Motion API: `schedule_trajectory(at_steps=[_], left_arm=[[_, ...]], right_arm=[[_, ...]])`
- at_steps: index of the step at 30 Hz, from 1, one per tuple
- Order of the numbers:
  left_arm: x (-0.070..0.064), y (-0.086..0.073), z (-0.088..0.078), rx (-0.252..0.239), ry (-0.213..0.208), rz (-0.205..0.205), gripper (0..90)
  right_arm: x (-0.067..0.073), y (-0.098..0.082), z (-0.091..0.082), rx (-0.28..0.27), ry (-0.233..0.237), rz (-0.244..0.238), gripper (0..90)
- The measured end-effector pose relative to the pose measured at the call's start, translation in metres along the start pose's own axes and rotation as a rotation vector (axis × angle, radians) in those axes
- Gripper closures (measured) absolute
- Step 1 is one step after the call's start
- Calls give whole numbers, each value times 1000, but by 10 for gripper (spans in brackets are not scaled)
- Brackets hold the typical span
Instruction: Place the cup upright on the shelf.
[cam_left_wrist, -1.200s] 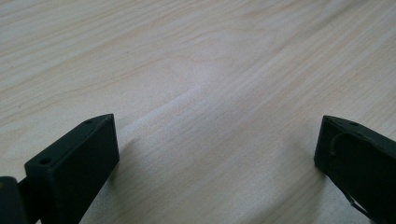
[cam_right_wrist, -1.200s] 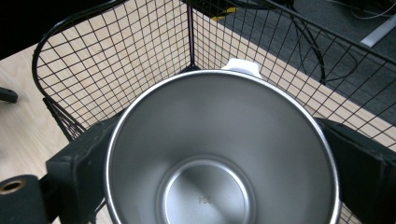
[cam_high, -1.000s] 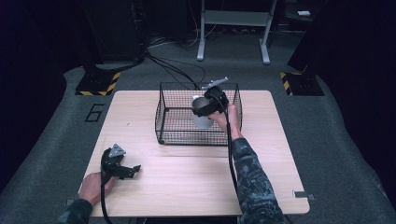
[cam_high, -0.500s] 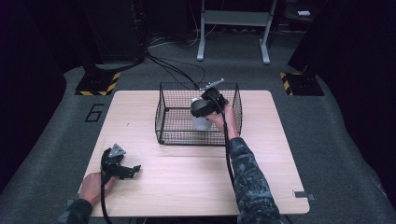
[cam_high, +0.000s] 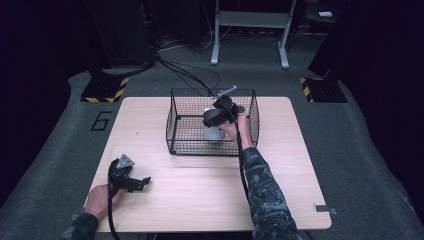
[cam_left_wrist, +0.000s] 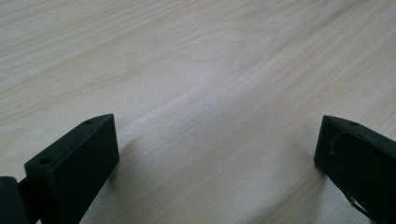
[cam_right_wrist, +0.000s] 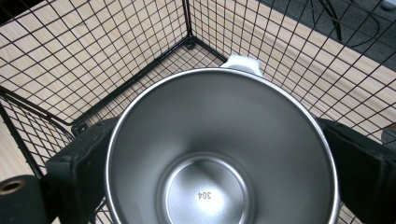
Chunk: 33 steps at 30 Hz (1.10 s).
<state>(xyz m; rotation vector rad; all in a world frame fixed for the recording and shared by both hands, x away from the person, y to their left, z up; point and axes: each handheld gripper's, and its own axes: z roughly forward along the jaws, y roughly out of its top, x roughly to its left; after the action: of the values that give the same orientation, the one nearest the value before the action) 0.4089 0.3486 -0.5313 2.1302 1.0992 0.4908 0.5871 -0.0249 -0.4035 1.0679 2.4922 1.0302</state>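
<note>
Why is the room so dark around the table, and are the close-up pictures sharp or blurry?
High view: light falls on the table and basket; the surroundings are near black. Left gripper view: soft and a little blurred, with faint shadows beside the left gripper jaws on the wood. Right gripper view: sharp, the mug showing soft reflections inside, no harsh glare, held by the right gripper.

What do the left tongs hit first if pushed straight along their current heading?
Probably the bare table. The left tongs, jaws wide apart, sit low over the wood and angle forward-down, so the tabletop itself looks first in line; exact contact depth is unclear.
</note>
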Motion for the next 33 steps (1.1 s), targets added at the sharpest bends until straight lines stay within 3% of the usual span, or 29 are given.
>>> schedule_trajectory(at_steps=[33], left_arm=[[0,0,0,0,0,-1,0]], right_arm=[[4,-4,16,71,-2,-5,54]])
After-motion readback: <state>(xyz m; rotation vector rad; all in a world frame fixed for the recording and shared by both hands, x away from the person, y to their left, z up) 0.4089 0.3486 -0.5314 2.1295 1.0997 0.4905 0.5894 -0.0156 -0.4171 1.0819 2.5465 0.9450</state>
